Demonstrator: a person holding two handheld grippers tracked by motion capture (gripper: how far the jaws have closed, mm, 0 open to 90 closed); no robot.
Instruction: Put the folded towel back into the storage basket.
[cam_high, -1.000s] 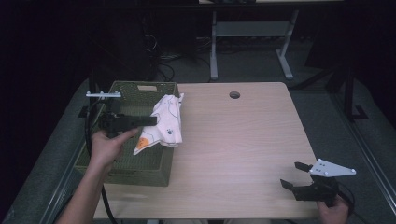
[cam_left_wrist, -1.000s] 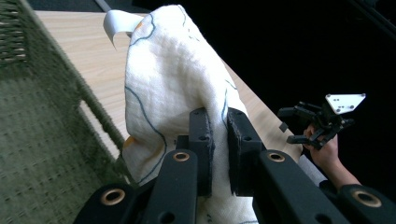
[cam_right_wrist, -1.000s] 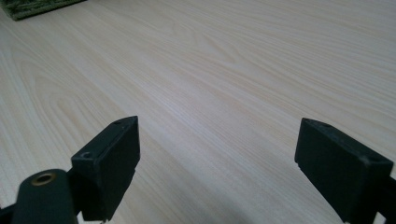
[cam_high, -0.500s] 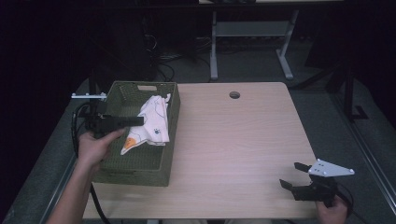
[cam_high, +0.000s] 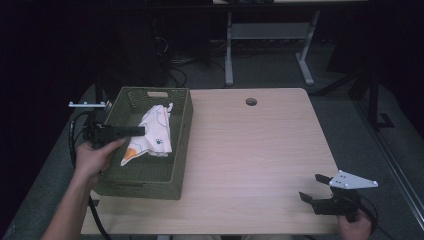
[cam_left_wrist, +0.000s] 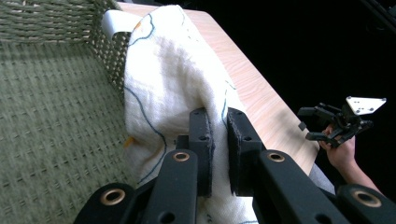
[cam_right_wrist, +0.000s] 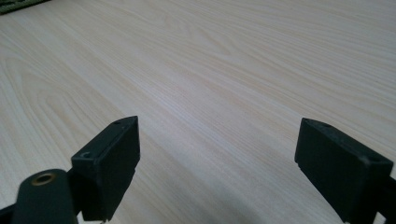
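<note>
My left gripper (cam_high: 139, 131) pinched the white cloth (cam_high: 152, 132) tight, holding it over the green basket (cam_high: 182, 145), its lower end draped inside. My right gripper (cam_high: 314, 189) sat with jaws spread wide above the bare table (cam_high: 250, 150), near its front corner.

The desk (cam_high: 250, 150) fills the middle of the high view. A basket (cam_high: 182, 145) sits on its left part, running from mid-frame toward the lower left. A cloth (cam_high: 152, 135) lies in the basket, leaning against its right wall. The left claw (cam_high: 137, 131) reaches in from the left edge, clamped on the cloth. The right claw (cam_high: 312, 189) rests low at the desk's lower right corner, well apart from the basket. A small hole (cam_high: 251, 101) lies near the desk's far edge, above centre.
</note>
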